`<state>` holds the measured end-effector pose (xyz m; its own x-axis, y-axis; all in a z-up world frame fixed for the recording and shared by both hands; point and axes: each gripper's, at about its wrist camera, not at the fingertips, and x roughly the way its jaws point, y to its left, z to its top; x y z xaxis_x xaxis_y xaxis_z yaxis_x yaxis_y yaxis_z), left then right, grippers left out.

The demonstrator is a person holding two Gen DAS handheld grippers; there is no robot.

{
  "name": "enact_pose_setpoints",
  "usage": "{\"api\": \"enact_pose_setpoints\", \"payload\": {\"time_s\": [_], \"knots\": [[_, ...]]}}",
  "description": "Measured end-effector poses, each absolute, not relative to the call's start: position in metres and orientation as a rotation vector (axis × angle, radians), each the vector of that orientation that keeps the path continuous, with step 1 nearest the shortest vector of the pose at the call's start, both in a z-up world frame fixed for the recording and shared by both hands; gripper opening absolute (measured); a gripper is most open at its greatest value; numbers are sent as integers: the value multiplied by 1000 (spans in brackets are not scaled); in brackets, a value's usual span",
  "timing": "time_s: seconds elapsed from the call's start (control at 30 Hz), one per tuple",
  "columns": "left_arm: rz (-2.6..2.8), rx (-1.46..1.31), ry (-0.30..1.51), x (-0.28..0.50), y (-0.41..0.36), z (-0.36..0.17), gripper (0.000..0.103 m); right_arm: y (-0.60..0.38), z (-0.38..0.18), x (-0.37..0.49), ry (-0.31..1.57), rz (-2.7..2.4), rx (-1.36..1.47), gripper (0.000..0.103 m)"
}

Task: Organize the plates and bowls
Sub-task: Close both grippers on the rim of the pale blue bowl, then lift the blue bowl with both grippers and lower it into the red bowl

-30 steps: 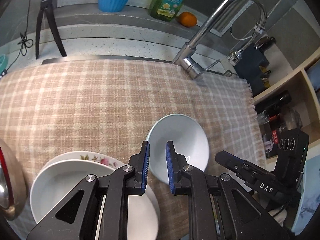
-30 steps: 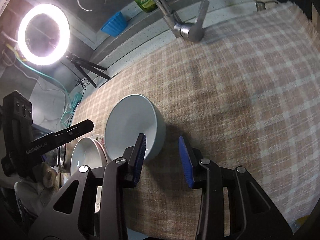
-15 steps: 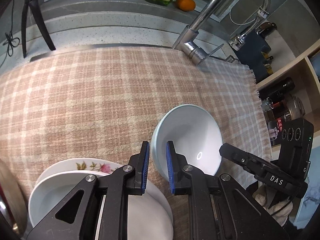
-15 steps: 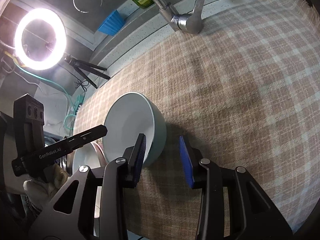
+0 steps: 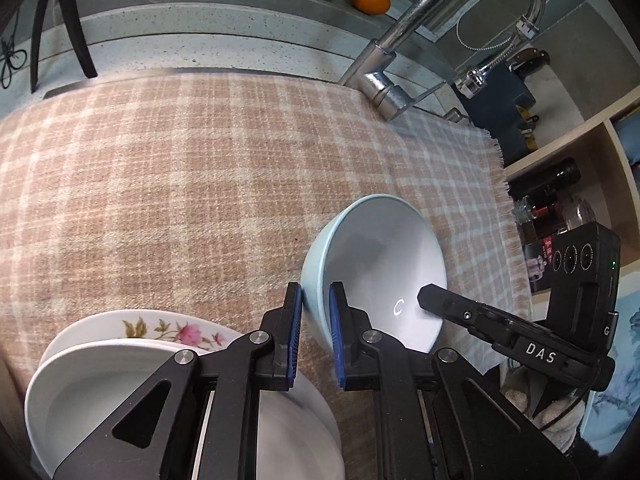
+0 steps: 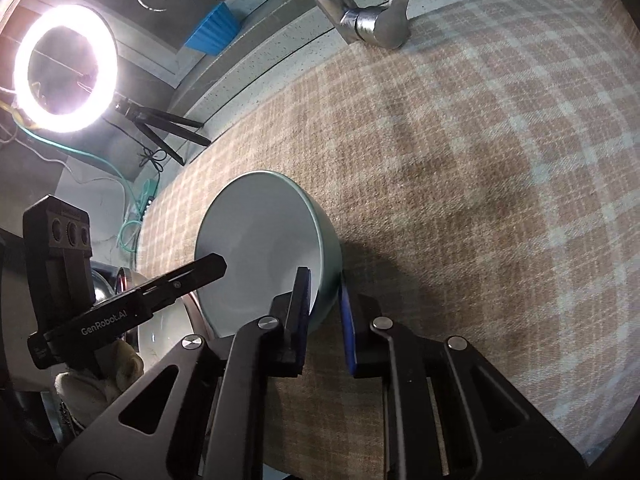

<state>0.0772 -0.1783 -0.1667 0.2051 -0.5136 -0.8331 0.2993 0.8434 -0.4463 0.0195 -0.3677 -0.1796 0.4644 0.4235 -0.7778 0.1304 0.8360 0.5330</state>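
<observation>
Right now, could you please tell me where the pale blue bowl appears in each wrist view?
Left wrist view: the pale blue bowl sits right of centre, its rim between the left gripper fingers.
Right wrist view: the bowl sits left of centre, its rim between the right gripper fingers.
Shared landmark: the chrome faucet at the checked cloth's far edge.

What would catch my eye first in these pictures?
A pale blue bowl sits tilted on the checked cloth, its rim pinched between the blue pads of the right tongs. Left of it, white plates lie stacked, one flowered. A glaring ring light shines at the counter's far left.
</observation>
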Motion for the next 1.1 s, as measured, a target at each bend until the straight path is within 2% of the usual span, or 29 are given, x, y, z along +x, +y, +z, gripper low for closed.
{"api": "enact_pose_setpoints", "payload": {"time_s": [0.4,1.1], "knots": [[-592,-211,1166,62,-143,-123,12,-328,-124,15,1032,178,499,13],[-375,-330,1075,19,28,-84,12,-154,-90,24,1039,413,399,13]]}}
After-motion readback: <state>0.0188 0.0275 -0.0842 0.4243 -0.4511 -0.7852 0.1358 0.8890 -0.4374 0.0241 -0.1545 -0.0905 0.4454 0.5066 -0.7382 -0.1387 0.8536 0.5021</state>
